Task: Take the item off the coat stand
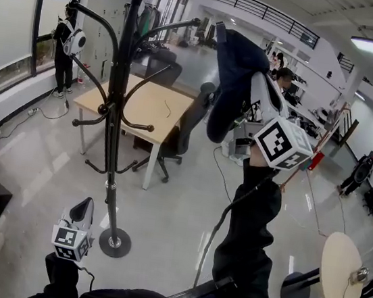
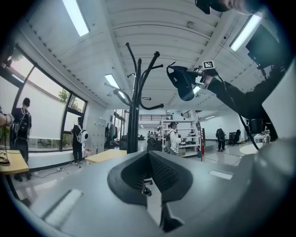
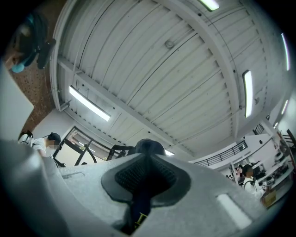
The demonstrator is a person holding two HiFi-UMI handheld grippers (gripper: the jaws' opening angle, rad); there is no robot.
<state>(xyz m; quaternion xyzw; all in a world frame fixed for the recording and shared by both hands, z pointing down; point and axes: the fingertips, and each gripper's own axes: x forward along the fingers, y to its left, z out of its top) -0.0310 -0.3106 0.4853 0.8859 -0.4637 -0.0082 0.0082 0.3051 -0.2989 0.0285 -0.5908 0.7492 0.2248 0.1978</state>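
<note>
The left gripper (image 1: 83, 210) hangs low beside the base of the coat stand (image 1: 118, 102), jaws together on nothing. The stand's hooks look bare. Right of it, the right gripper (image 1: 253, 79) holds the dark item (image 1: 230, 82) aloft, jaws nearly closed and pinching its fabric. The lift-off seems done; next, carry it clear.
</note>
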